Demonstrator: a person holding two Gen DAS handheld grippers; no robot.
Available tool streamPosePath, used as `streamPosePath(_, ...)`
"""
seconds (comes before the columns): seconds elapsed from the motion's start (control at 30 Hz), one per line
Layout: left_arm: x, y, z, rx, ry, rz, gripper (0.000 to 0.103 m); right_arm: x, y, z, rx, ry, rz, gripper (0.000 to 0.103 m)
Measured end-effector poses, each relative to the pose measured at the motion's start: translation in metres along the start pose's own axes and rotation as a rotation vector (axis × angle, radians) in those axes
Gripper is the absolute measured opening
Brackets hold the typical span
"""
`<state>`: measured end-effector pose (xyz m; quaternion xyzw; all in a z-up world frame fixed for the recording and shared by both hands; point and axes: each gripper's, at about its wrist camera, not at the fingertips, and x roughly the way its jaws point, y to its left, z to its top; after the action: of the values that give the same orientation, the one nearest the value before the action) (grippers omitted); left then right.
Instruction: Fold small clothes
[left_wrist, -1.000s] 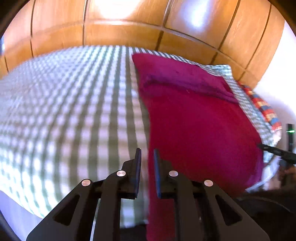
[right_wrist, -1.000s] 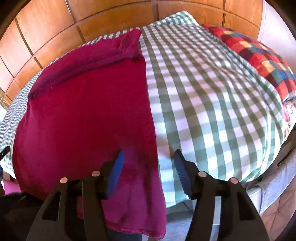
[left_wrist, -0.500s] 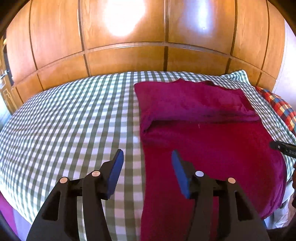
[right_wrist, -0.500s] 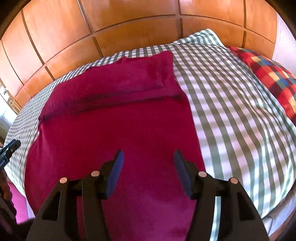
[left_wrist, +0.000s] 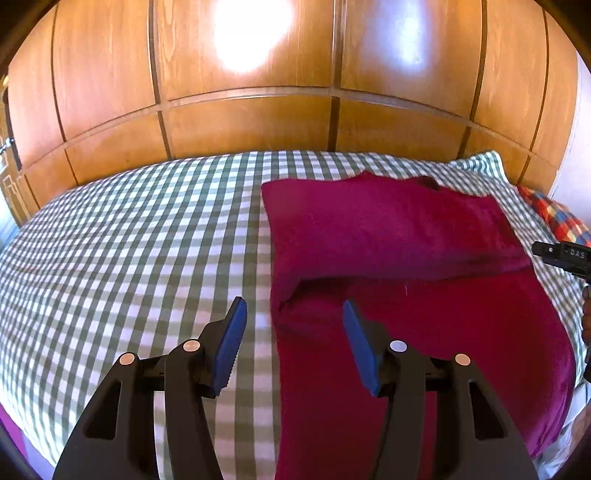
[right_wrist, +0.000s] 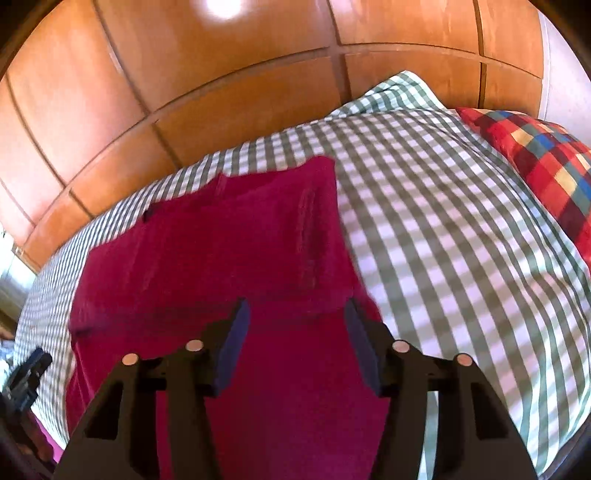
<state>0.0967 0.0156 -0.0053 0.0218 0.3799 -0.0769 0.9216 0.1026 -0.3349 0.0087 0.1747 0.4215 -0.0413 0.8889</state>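
Observation:
A magenta garment (left_wrist: 406, 295) lies flat on the green-checked bed (left_wrist: 129, 258), its far part folded over toward me. My left gripper (left_wrist: 293, 325) is open and empty, hovering above the garment's left edge near the fold. In the right wrist view the same garment (right_wrist: 221, 258) fills the lower left. My right gripper (right_wrist: 295, 328) is open and empty above the garment's right side, near the fold. The right gripper's tip also shows at the right edge of the left wrist view (left_wrist: 561, 254).
A wooden panelled headboard wall (left_wrist: 258, 118) runs behind the bed. A red, blue and yellow checked pillow (right_wrist: 535, 155) lies at the right end. The near bed edge is just below the grippers. The left gripper's tip shows at lower left of the right wrist view (right_wrist: 26, 373).
My left gripper opened from nearly shut a second ago. Both grippers rose and pulled back from the near hem, which now lies on the bed; the views tilted up toward the wall.

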Motion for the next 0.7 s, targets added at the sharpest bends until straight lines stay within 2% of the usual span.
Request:
streamPosePath(0.2,0.024,-0.002,0.017,0.009,-0.012,0.011,0.053,0.038,0.003,0.027,-0.006,0.027,-0.027,0.052)
streamPosePath(0.3,0.035,0.000,0.023,-0.009,-0.016,0.005,0.053,0.056,0.011,0.031,-0.037,0.049,-0.036,0.042)
streamPosePath(0.37,0.040,0.002,0.025,-0.022,-0.016,0.000,0.053,0.072,0.018,0.031,-0.083,0.083,-0.068,0.026)
streamPosePath(0.4,0.047,0.002,0.025,-0.027,-0.005,-0.002,0.053,0.077,0.021,0.030,-0.108,0.091,-0.101,0.003)
streamPosePath(0.43,0.053,0.002,0.024,-0.024,0.010,0.009,0.053,0.077,0.024,0.031,-0.131,0.079,-0.126,0.004)
streamPosePath(0.53,0.072,-0.001,0.017,-0.003,0.060,0.047,0.053,0.064,0.024,0.037,-0.121,0.000,-0.127,0.004)
streamPosePath(0.63,0.093,-0.003,0.007,-0.012,0.130,0.068,0.053,0.089,0.022,0.028,-0.164,0.068,-0.176,0.004)
streamPosePath(0.7,0.095,-0.001,0.002,-0.041,0.123,0.064,0.054,0.094,0.028,0.021,-0.216,0.039,-0.198,0.005)
